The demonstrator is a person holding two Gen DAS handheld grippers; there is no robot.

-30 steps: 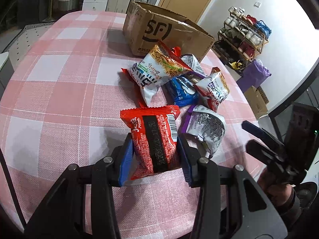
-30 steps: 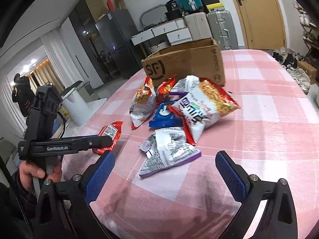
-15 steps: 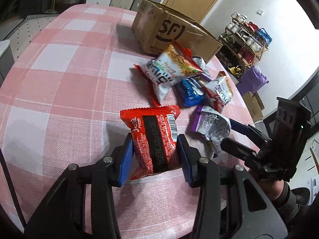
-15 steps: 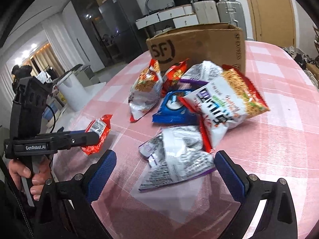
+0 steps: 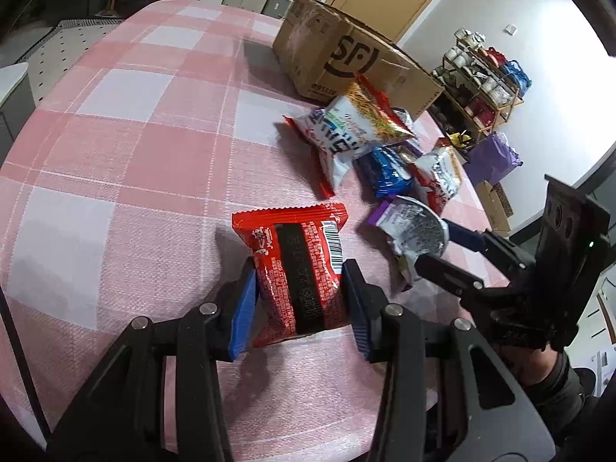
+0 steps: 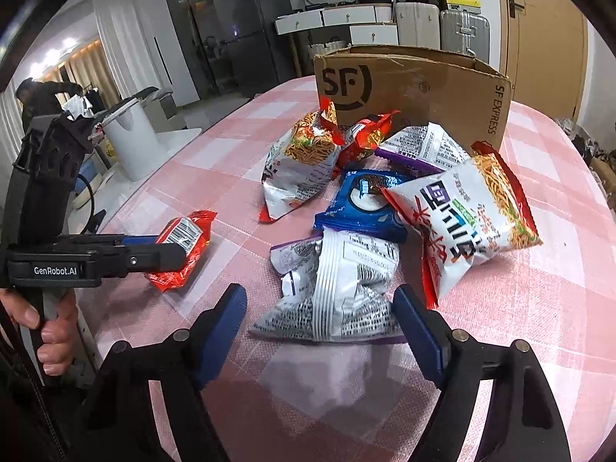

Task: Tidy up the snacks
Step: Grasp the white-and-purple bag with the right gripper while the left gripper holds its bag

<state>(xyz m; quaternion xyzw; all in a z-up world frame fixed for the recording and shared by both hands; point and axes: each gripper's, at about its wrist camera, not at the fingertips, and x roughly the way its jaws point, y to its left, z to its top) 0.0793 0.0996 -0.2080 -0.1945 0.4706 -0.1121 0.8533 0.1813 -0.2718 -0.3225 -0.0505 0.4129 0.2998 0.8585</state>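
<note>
Left fingers (image 5: 252, 300) gripping red packet (image 5: 296, 273), right fingers (image 6: 225, 319) closing around silver packet (image 6: 338, 281), cardboard box (image 6: 415, 88) interior hidden

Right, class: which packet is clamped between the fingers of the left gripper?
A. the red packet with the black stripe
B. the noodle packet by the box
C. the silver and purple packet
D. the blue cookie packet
A: the left gripper has both blue pads pressed against the red packet.

Far beyond the desk's (image 6: 558, 308) pink checked cloth stand suitcases (image 6: 442, 27) and white drawers (image 6: 338, 19). A shoe rack (image 5: 485, 77) lines the white wall, a purple bag (image 5: 496, 156) beside it.
</note>
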